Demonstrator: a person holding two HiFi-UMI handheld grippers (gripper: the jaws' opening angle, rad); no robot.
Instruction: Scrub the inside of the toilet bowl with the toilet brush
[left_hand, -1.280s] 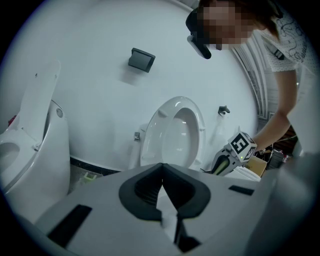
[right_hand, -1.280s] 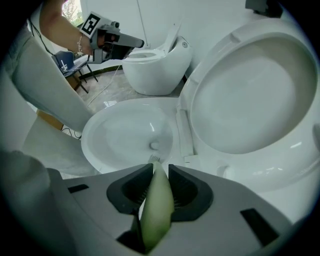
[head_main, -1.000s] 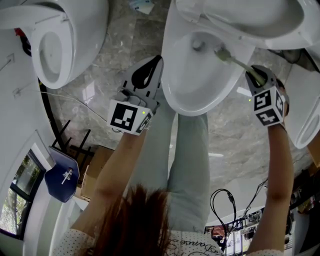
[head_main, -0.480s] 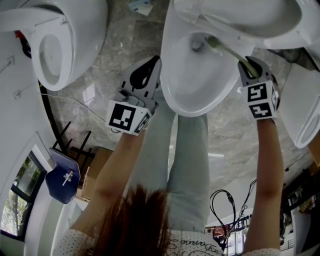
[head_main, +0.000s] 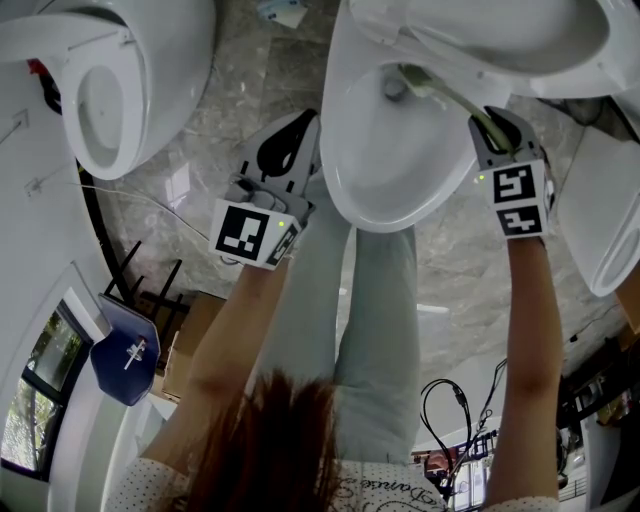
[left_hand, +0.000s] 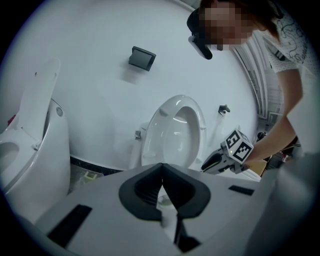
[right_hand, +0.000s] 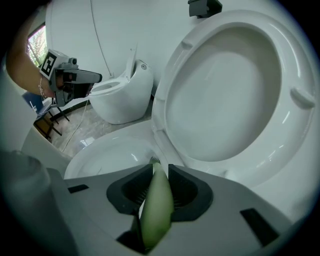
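Scrubbing inside the toilet bowl (head_main: 385, 175), toilet brush (head_main: 455, 98) squeezed tight in the right gripper (head_main: 492, 128); next, probably rub round the sides.

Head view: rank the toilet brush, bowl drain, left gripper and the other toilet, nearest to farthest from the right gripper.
From the right gripper:
1. toilet brush, gripped in its jaws.
2. bowl drain, up and to the left.
3. left gripper, farther left.
4. other toilet, far left.

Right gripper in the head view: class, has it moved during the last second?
Yes. The right gripper has shifted left, closer over the toilet bowl, pushing the toilet brush towards the drain.
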